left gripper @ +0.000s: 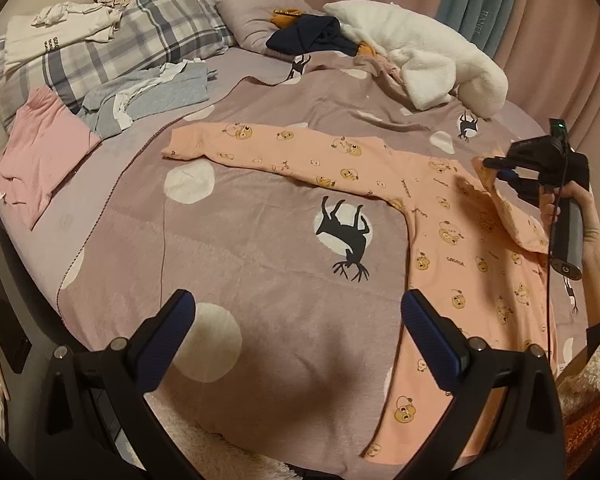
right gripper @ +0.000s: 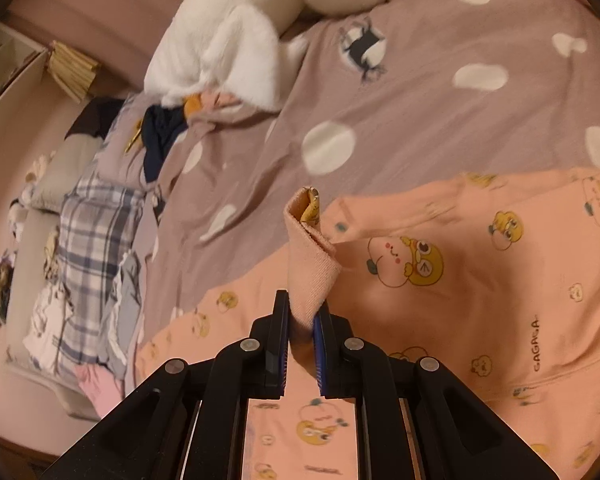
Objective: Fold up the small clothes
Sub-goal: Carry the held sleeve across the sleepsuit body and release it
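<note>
From my left wrist, my left fingers (left gripper: 298,334) stood wide apart and empty, hovering over the mauve bedspread with white dots and black deer (left gripper: 236,240). The peach cotton baby top printed with yellow cartoon faces (left gripper: 452,240) lay flat on it, its hem just beside my right-hand finger and its long sleeve (left gripper: 260,146) stretched away ahead and to the left. Farther ahead on the right, my right fingers (left gripper: 496,166) held the other sleeve lifted over the body of the top.

From my right wrist, those fingers (right gripper: 302,340) were narrowed tight on the ribbed cuff (right gripper: 310,256), which stood up between them, with the top's body spread below and to the right.

The risk I judged: only the cuff's end was pinched, so a quick pull could slip it free, or drag the whole top askew since nothing pinned it down.
</note>
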Motion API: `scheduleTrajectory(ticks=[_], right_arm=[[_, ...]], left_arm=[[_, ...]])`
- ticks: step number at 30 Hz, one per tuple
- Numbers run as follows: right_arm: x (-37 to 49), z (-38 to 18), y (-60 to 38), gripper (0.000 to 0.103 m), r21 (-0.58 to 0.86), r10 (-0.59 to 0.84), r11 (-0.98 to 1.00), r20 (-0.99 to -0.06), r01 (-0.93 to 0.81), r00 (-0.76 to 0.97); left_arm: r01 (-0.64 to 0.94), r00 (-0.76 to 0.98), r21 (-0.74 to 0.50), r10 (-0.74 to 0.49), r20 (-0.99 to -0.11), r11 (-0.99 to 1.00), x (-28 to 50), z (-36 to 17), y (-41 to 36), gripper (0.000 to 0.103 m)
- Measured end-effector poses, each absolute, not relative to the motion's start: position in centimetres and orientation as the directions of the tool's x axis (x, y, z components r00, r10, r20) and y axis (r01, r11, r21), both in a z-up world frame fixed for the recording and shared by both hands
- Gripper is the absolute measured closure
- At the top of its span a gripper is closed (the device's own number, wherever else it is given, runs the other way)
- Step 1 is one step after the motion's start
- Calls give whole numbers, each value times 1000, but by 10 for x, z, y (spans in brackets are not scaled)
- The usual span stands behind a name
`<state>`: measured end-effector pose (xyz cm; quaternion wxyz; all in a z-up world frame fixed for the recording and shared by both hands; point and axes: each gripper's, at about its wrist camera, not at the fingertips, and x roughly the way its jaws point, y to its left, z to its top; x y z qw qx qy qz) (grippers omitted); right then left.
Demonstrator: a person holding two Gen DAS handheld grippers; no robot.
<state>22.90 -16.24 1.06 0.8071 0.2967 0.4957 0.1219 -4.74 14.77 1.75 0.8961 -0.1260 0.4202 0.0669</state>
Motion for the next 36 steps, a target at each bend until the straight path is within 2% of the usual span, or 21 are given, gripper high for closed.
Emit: scheduleTrajectory(ticks=[12,20,29,34,36], right_arm=[[234,-3,-109,90,541,484,840,-774,30,407],[235,-19,-93,90,475,437,880,-823,17,362],[234,-14,-86,89,439,413,898,-839,-8,354],[234,-10,-79,74,467,449,884,-826,-34,339],[233,-8,-76,73,485,473,873,-815,-53,334]], left_arm=[[-244,624,-151,35,-781,958,-41,11,151,0],[-212,638,-131,36,-769,968,-39,15,140,0],[-200,638,-121,35,-769,972,-38,15,134,0],[-195,639,-121,33,-769,973,-39,16,132,0],[-196,639,-121,34,-768,973,-40,16,132,0]])
